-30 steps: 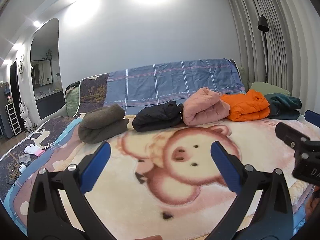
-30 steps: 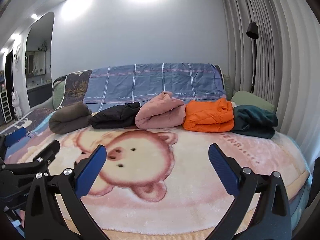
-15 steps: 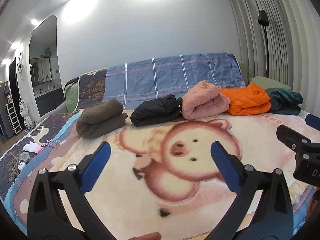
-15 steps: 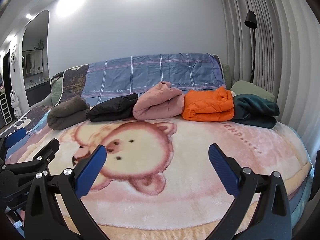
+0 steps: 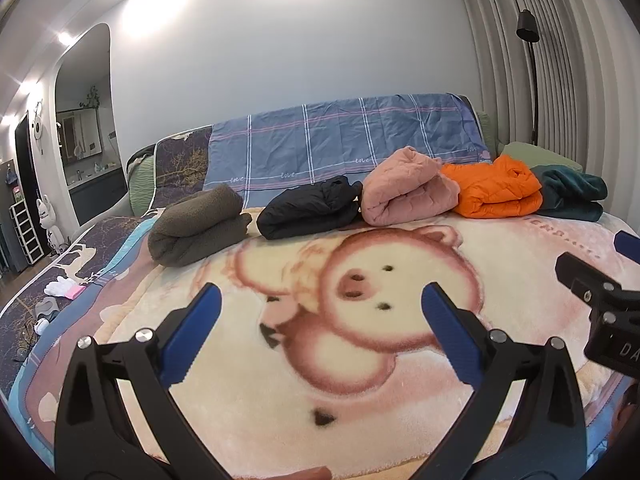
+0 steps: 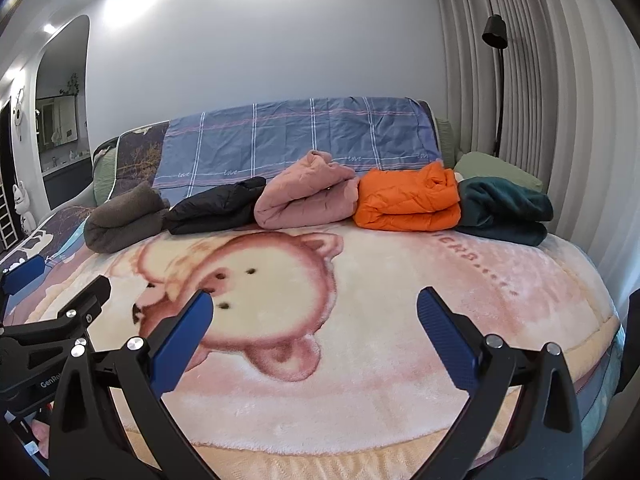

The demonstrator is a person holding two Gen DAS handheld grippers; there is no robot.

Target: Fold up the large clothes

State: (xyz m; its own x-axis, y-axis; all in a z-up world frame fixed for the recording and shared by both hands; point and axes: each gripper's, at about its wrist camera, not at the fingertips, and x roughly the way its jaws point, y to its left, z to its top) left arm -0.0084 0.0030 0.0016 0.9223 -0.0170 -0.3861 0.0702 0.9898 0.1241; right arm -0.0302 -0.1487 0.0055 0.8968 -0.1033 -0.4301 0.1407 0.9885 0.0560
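Several folded garments lie in a row at the far side of the bed: an olive fleece (image 5: 196,226) (image 6: 124,218), a black jacket (image 5: 310,208) (image 6: 216,208), a pink jacket (image 5: 406,192) (image 6: 306,196), an orange jacket (image 5: 498,192) (image 6: 408,200) and a teal fleece (image 5: 570,192) (image 6: 502,210). My left gripper (image 5: 320,300) is open and empty above the pig-print blanket (image 5: 400,420). My right gripper (image 6: 314,304) is open and empty above the same blanket (image 6: 360,400). Each gripper's side shows at the other view's edge.
A blue plaid sheet (image 5: 344,144) covers the headboard. A green pillow (image 6: 496,168) lies behind the teal fleece. A floor lamp (image 6: 498,80) and curtains stand at the right. White gloves and small items (image 5: 60,288) lie on the bed's left edge.
Both cameras have tilted upward a little, so the row of folded garments and the blanket sit lower in view. Both grippers stay open and empty.
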